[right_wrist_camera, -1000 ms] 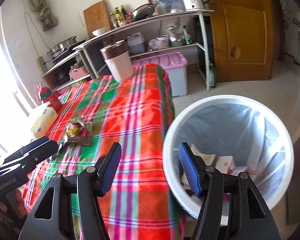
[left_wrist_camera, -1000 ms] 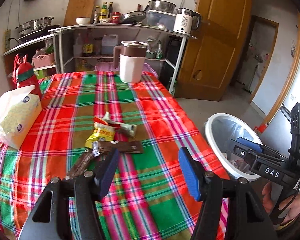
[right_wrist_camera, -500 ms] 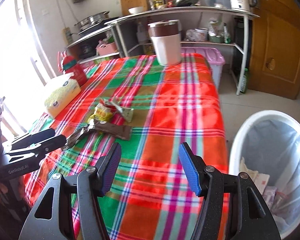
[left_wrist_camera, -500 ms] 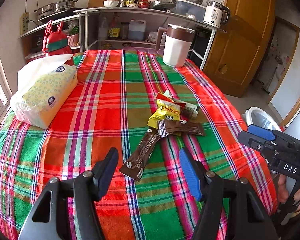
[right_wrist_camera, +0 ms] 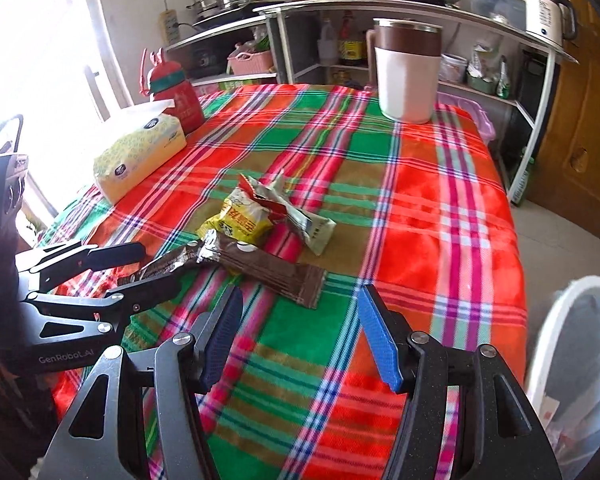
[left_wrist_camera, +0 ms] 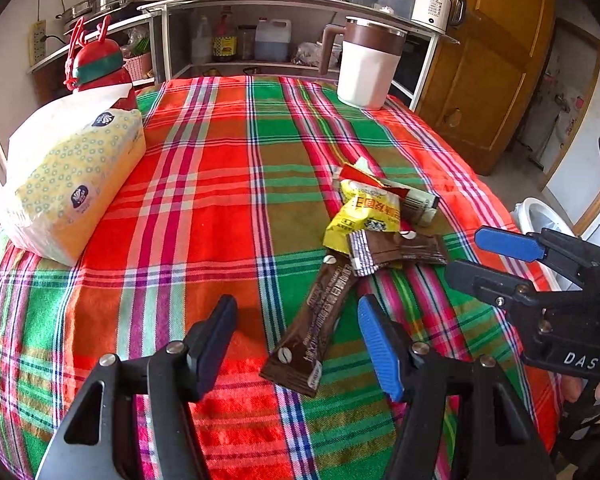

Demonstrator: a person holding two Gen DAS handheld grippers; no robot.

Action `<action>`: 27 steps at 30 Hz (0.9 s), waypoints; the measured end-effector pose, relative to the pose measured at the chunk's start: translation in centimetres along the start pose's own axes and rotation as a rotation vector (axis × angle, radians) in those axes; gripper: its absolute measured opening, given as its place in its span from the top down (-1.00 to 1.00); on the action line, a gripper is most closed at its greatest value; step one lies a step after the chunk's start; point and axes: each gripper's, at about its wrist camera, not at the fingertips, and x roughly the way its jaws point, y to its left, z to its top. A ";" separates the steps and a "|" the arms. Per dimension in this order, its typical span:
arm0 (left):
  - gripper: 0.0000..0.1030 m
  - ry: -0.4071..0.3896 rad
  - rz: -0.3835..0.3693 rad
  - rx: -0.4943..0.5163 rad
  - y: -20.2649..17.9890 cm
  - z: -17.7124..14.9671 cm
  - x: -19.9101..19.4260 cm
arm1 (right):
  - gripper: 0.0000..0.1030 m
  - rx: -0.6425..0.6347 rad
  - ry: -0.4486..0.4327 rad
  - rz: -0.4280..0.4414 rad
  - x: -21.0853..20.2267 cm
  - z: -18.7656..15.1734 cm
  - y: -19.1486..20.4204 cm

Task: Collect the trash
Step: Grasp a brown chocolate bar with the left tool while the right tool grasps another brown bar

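Note:
Several snack wrappers lie in a heap on the plaid tablecloth (left_wrist_camera: 228,184): a long brown wrapper (left_wrist_camera: 320,320), a second brown wrapper (left_wrist_camera: 396,252), a yellow one (left_wrist_camera: 364,216) and a red-and-white one (left_wrist_camera: 404,196). My left gripper (left_wrist_camera: 296,340) is open, low over the cloth, and the long brown wrapper's near end lies between its fingers untouched. In the right wrist view the same gripper (right_wrist_camera: 136,272) flanks that wrapper (right_wrist_camera: 164,264). My right gripper (right_wrist_camera: 300,336) is open and empty, just short of the second brown wrapper (right_wrist_camera: 272,272). The white bin (right_wrist_camera: 560,320) stands beside the table.
A yellow tissue pack (left_wrist_camera: 72,184) and a red bottle (left_wrist_camera: 100,68) sit at the table's left. A white jug with a brown lid (left_wrist_camera: 368,68) stands at the far edge. Metal shelves with kitchenware (left_wrist_camera: 260,4) and a wooden door (left_wrist_camera: 492,60) lie behind.
The right gripper swung away from above the bin to over the table by the wrappers. The left gripper dropped closer, so the long brown wrapper now lies between its fingers.

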 end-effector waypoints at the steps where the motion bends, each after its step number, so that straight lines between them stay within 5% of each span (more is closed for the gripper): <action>1: -0.25 -0.001 -0.001 -0.001 0.1 0.1 0.0 | -0.18 -0.009 0.008 0.007 0.3 0.2 0.1; 10: -0.08 -0.012 -0.003 -0.035 1.2 0.2 -0.1 | -0.18 -0.124 0.026 0.006 2.1 1.1 1.9; 23: 0.00 -0.013 0.000 -0.037 1.3 0.1 -0.1 | -0.16 -0.115 0.055 0.045 3.4 1.5 1.5; 27: 0.02 -0.012 0.018 -0.024 0.9 0.0 -0.2 | 0.13 -0.089 0.047 0.044 3.1 1.3 1.3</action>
